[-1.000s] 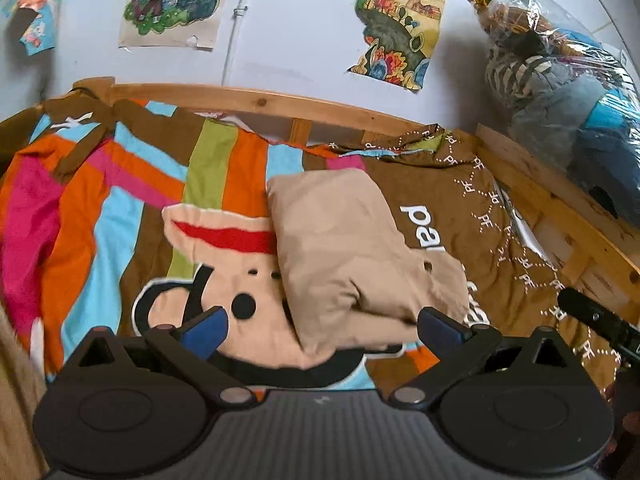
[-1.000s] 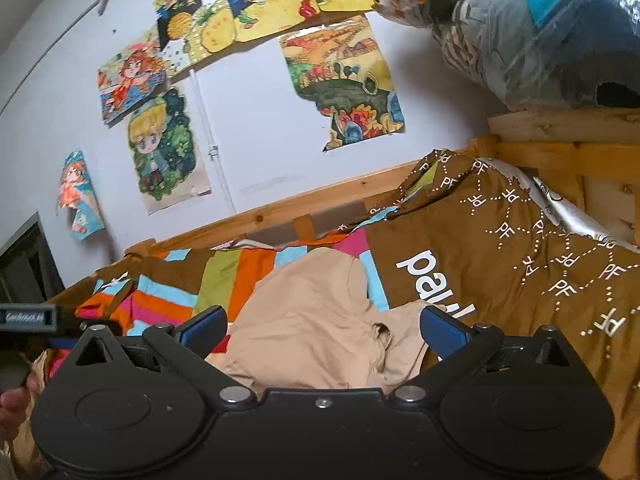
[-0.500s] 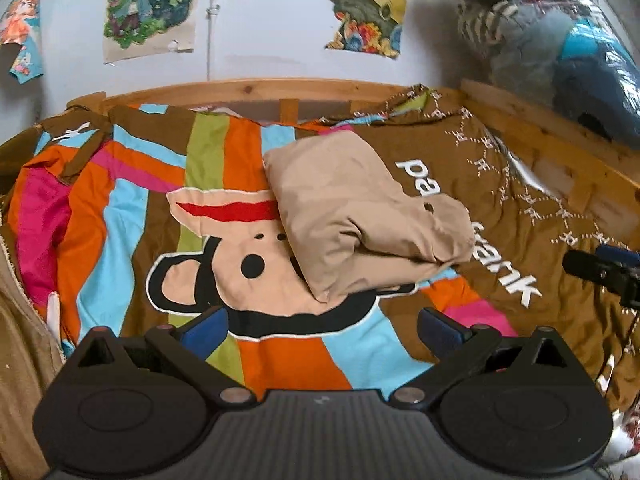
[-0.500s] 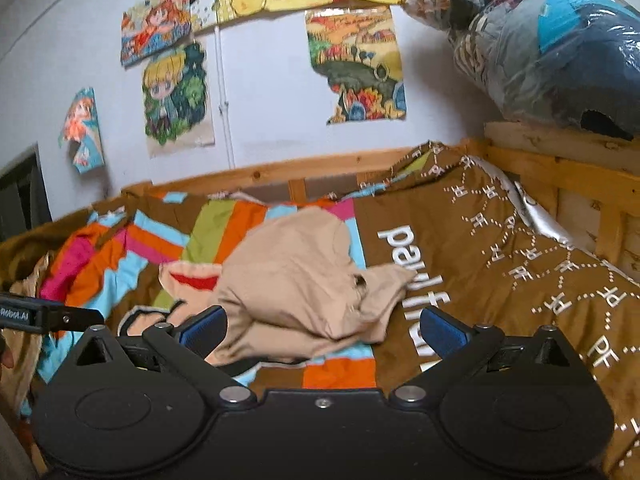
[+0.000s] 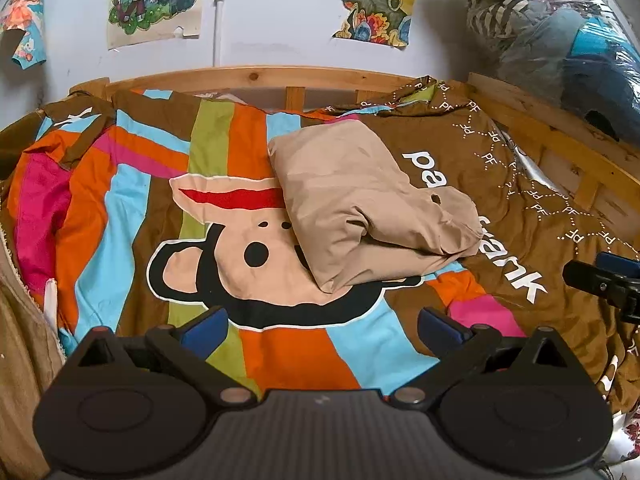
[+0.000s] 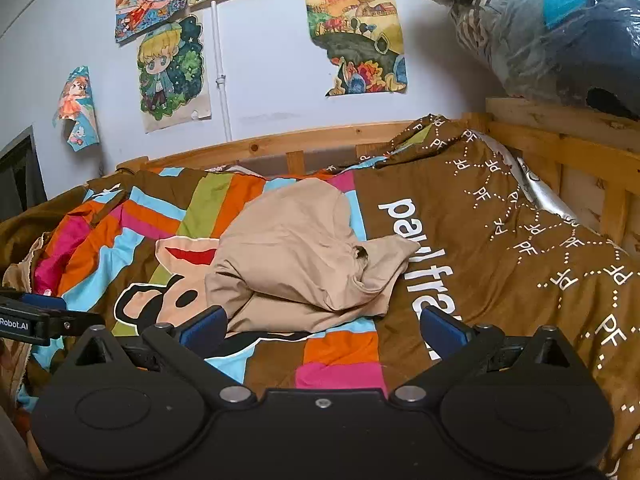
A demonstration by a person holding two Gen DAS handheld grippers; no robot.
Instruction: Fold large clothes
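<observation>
A tan garment [image 5: 368, 204] lies folded into a thick bundle on the bright striped monkey-print bedspread [image 5: 132, 208], near the bed's middle. It also shows in the right wrist view [image 6: 304, 268]. My left gripper [image 5: 322, 326] is open and empty, held above the bedspread short of the bundle. My right gripper [image 6: 322, 326] is open and empty, just short of the bundle's near edge. The right gripper's tip shows at the right edge of the left wrist view [image 5: 604, 280]; the left gripper's tip shows at the left edge of the right wrist view [image 6: 44, 320].
A wooden bed rail [image 5: 256, 78] runs along the back and the right side [image 6: 560, 152]. A plastic-wrapped bundle of bedding [image 6: 560, 28] sits on the right rail. Posters [image 6: 356, 40] hang on the white wall. A brown cloth [image 5: 20, 360] hangs at the left edge.
Both grippers have pulled back and risen away from the tan bundle, which now lies farther ahead. The bundle itself has stayed where it lay.
</observation>
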